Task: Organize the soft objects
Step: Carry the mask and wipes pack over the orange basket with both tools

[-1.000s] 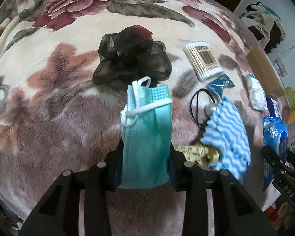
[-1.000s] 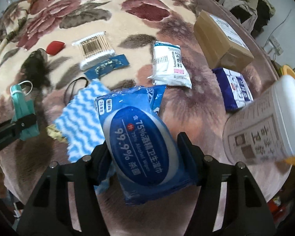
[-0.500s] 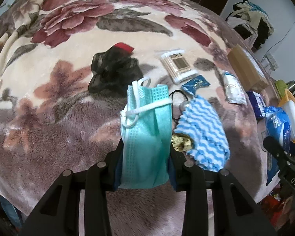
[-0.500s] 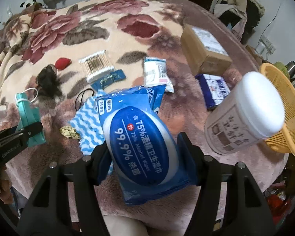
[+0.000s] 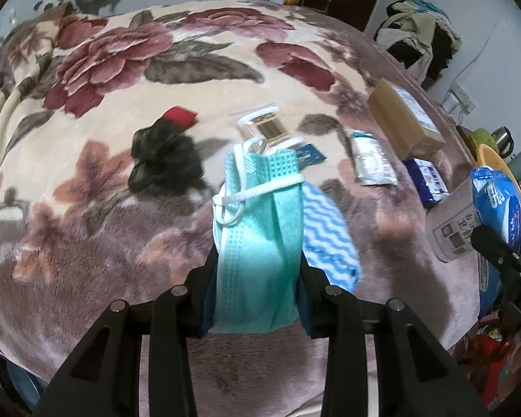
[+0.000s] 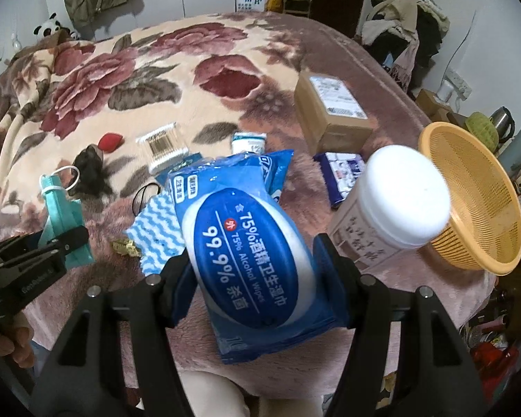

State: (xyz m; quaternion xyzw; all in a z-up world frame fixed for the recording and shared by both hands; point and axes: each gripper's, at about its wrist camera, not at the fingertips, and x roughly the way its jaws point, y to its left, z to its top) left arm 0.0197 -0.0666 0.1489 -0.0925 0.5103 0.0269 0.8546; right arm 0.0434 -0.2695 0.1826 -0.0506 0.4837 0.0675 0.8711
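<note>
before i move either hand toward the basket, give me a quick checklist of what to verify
1. Left hand-held gripper grip on the green face mask: ok, pinched between both fingers.
2. Right hand-held gripper grip on the blue alcohol wipes pack: ok, squeezed on both sides.
3. Mask ear loop free of snags: ok, it hangs loose, touching nothing.
4. Orange mesh basket open and reachable: ok, opening tilted toward the bed, nothing seen inside.
5. Path to the basket: not ok, the white-lidded canister stands in front of it.
6. Basket stability at the bed edge: cannot tell.
</note>
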